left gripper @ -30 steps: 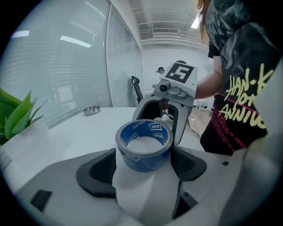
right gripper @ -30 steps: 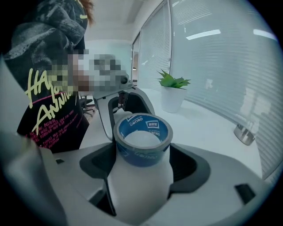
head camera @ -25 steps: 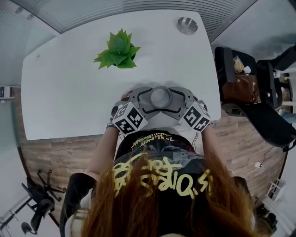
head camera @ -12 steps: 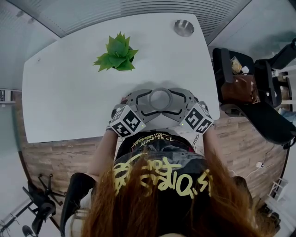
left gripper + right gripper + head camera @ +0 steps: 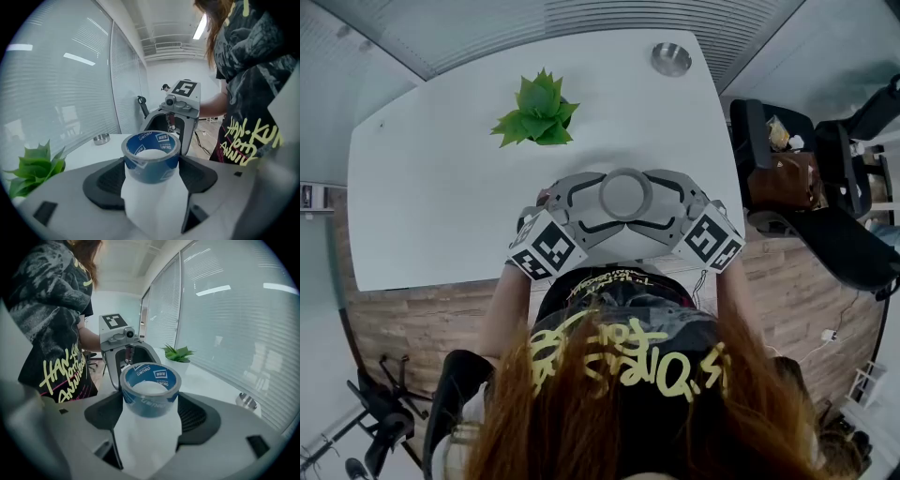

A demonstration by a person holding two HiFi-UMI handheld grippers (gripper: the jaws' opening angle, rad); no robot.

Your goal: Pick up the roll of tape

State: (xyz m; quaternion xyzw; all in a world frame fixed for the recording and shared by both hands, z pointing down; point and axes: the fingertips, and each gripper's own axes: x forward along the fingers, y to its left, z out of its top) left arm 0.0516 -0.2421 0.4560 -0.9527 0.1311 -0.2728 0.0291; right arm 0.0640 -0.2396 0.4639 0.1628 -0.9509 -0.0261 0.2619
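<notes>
The roll of tape (image 5: 625, 195), grey outside with a blue printed core, hangs above the near edge of the white table (image 5: 431, 206). My left gripper (image 5: 598, 202) and right gripper (image 5: 653, 202) face each other and close around it from opposite sides. In the left gripper view the roll of tape (image 5: 151, 157) sits between the dark pads, which press on both its sides. The right gripper view shows the same roll of tape (image 5: 150, 389) clamped between that gripper's pads. Below the roll only the white table top shows.
A green potted plant (image 5: 536, 111) stands at the table's middle back, and a small metal bowl (image 5: 671, 58) sits at the far right corner. Dark office chairs (image 5: 787, 159) crowd the floor right of the table. The person stands at the near edge.
Both grippers have risen together with the roll between them; it looks larger and nearer in the head view. The plant and bowl have not moved.
</notes>
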